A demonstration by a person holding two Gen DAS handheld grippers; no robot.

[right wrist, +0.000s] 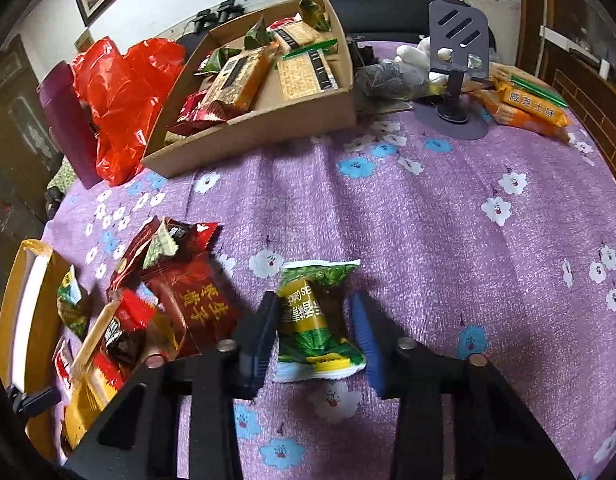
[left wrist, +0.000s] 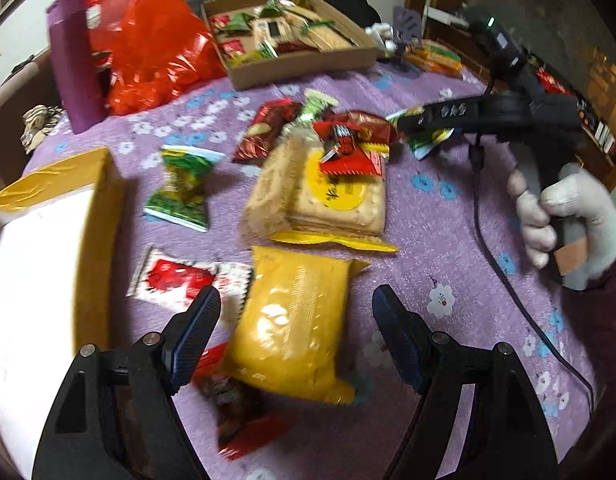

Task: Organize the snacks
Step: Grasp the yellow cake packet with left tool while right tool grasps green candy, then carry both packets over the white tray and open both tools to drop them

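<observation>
- Where the purple flowered cloth (right wrist: pixel 428 220) covers the tabletop, a shallow cardboard tray (right wrist: pixel 267 120) sits at the far side, holding several biscuit packs in tan and orange wrappers, some green triangular packets and a dark red packet.
- Left of the tray lie a red plastic bag (right wrist: pixel 119 100) and a purple cylinder (right wrist: pixel 63 120); these show in both views.
- A second box (left wrist: pixel 47 280) with yellow tape and a white inside stands at the left edge; its contents cannot be told.
- The right tool (right wrist: pixel 314 336) is spread, its two blue pads on either side of a green-and-gold snack packet (right wrist: pixel 314 320) lying on the cloth, with small gaps showing, so nothing is clamped.
- The left tool (left wrist: pixel 295 320) is also released, hovering over a yellow packet (left wrist: pixel 291 328), which lies between its fingers without touching either.
- Only the left view shows the clear biscuit pack (left wrist: pixel 320 196) with a red wrapper on top, a white-and-red sachet (left wrist: pixel 179 280), and the gloved hand (left wrist: pixel 568 220) gripping the right tool's handle.
- Only the right view shows the dark phone stand (right wrist: pixel 456 52) and the orange biscuit packs (right wrist: pixel 528 108) at the far right.
</observation>
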